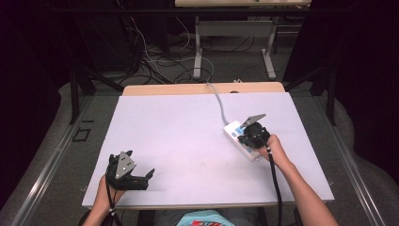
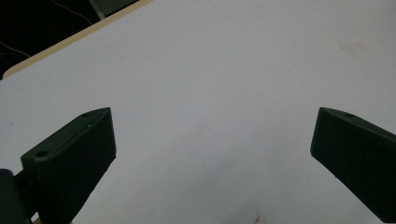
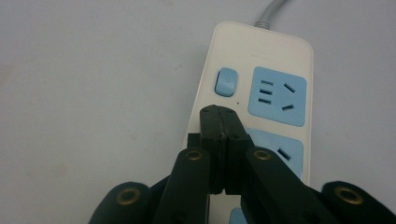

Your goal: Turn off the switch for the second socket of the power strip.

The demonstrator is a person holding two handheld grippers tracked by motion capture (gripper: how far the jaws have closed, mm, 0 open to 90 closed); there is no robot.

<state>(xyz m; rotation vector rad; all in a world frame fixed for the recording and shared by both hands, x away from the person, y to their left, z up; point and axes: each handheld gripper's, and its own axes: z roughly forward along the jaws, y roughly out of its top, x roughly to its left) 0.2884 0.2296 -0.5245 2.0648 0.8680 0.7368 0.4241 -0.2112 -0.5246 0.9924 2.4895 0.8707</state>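
Nearest the person, the left gripper (image 1: 149,174) rests at the near left of the white table (image 1: 188,136), its jaws spread wide with nothing between them, well apart from the work. Farther out on the right, the right gripper (image 3: 223,116) stands over the white power strip (image 3: 280,46), its jaws pressed together and holding nothing, the joined tips poised over the strip's left margin. Just beyond the tips lies the blue switch button (image 3: 226,81), so the likely move is a short push forward and down onto it. The strip's long axis runs away from the jaws, blue sockets (image 3: 278,95) in a row, its grey cord (image 1: 219,101) leaving the far end toward the table's back edge.
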